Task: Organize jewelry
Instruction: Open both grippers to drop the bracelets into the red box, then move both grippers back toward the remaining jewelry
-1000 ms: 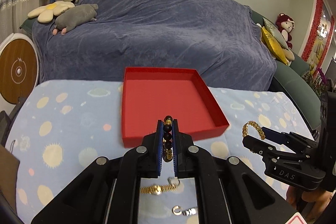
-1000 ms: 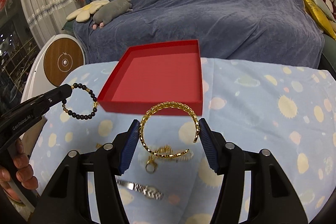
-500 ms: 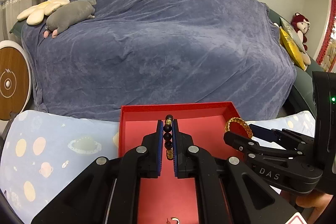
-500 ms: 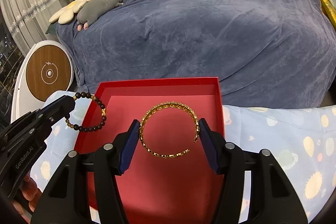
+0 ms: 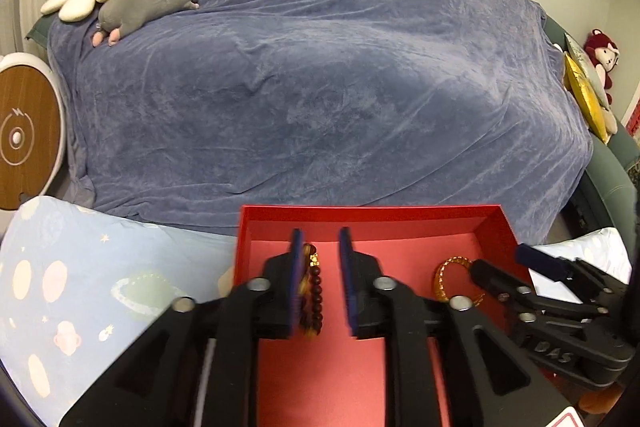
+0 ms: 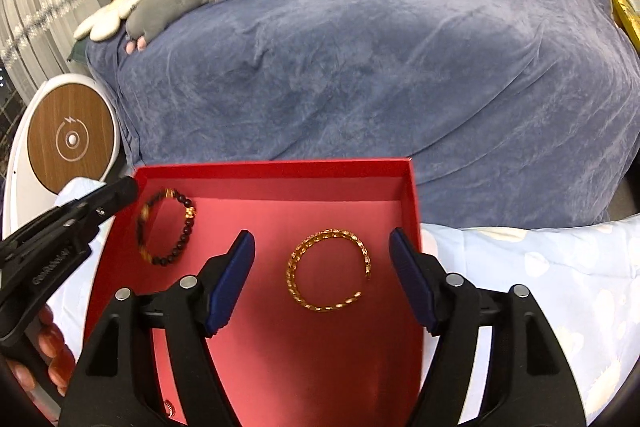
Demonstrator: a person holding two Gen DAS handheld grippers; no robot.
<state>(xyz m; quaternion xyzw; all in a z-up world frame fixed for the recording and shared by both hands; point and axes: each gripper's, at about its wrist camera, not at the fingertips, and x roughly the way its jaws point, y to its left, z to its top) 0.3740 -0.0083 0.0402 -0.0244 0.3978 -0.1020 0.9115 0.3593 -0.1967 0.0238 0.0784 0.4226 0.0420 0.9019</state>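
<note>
Both grippers hang over the red tray [image 6: 276,183], which sits on the spotted blue cloth [image 5: 80,279] in front of the covered sofa [image 6: 380,47]. The left gripper [image 5: 321,263] has its fingers a little apart, with nothing pinched; the bead bracelet [image 6: 168,227] sits between them, close against the left pad, in the tray's far left corner. It looks blurred, so I cannot tell whether it has settled on the floor. The right gripper [image 6: 322,275] is spread wide, and the gold chain bangle [image 6: 328,271] lies flat on the tray floor between its pads, touching neither.

Half a second ago each piece was clamped: the beads in narrow-shut fingers, the bangle braced between the right pads. Now both have been let go inside the tray.
</note>
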